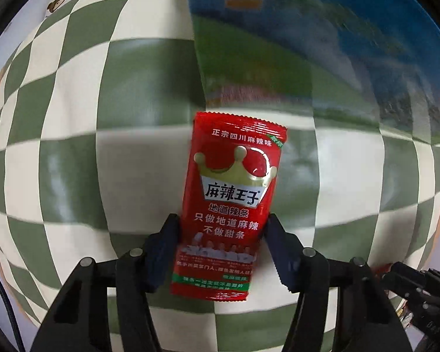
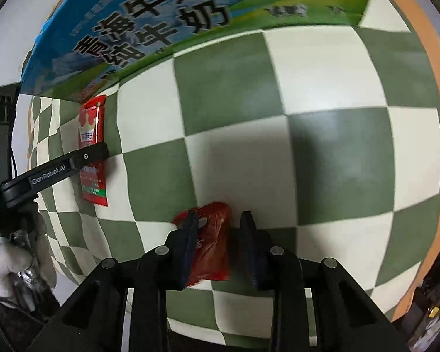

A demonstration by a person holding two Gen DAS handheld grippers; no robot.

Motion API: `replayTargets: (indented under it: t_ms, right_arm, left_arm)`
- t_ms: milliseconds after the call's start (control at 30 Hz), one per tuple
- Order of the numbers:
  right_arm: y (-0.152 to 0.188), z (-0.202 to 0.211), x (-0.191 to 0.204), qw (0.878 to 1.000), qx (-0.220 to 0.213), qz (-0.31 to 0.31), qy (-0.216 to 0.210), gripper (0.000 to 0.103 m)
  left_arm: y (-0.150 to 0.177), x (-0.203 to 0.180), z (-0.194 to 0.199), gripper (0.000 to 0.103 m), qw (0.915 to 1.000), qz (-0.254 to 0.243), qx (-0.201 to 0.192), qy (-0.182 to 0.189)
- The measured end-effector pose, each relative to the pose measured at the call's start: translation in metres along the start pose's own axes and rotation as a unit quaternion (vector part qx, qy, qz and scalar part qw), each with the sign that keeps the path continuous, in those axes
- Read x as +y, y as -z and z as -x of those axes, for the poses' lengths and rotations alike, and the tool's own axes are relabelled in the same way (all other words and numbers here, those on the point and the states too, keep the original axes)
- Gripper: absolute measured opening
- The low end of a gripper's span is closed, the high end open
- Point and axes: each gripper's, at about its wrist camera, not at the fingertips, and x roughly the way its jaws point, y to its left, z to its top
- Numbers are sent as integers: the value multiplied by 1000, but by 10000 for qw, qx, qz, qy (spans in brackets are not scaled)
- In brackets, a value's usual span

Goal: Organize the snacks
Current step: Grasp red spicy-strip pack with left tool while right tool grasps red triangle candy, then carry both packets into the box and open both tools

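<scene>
Left jaws clamped on red snack packet point(image 1: 231, 202); right jaws loosely astride crumpled red packet point(image 2: 212, 243).

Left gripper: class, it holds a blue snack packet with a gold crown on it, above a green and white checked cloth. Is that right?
Not quite. The packet is red, not blue, as the left wrist view shows. The rest stands: the left gripper holds it, a gold crown is printed on it, and the green and white checked cloth lies below.
</scene>
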Motion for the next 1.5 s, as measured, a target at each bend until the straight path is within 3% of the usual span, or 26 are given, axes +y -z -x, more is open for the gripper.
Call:
replayTargets:
  t_ms: [100, 167, 200, 233, 333, 467, 533, 600, 833, 1200, 1300, 1400, 1500]
  right_arm:
    - [3, 5, -4, 9997, 107, -84, -183, 34]
    - [4, 8, -4, 9996, 165, -30, -232, 51]
    - [4, 11, -3, 9994, 167, -6, -312, 65]
    - [6, 13, -1, 9991, 159, 36, -387, 70]
    - [8, 10, 6, 9987, 198, 124, -446, 70]
    - [7, -18, 14, 9989, 416, 94, -216, 66]
    - [8, -26, 13, 9991, 398, 90, 88, 43]
    - [11, -26, 14, 9990, 361, 206, 169, 40]
    - [34, -14, -5, 9955, 509, 652, 469, 40]
    - [51, -6, -38, 9983, 528, 236, 119, 49]
    - [53, -7, -39, 9980, 536, 277, 188, 49]
    - [55, -16, -28, 9976, 490, 370, 326, 49]
    - [59, -26, -11, 9970, 356, 513, 453, 39]
  left_arm:
    - [31, 9, 0, 56, 9990, 321, 162, 269]
    - [57, 15, 0, 56, 9978, 489, 255, 369]
    - [72, 17, -1, 56, 9968, 572, 324, 453]
    - [83, 19, -2, 56, 9959, 649, 373, 505]
    - [109, 22, -7, 56, 9925, 884, 509, 673]
    - [116, 23, -14, 58, 9926, 882, 506, 662]
    - [113, 22, -17, 58, 9920, 914, 528, 697]
    - [114, 18, -18, 58, 9929, 871, 530, 606]
    - [109, 0, -20, 58, 9955, 736, 439, 415]
    - [103, -45, -16, 58, 9976, 475, 475, 189]
    - [106, -53, -18, 53, 9979, 471, 427, 153]
    - [112, -56, -16, 46, 9980, 477, 392, 167]
    - [119, -60, -12, 45, 9971, 574, 411, 287]
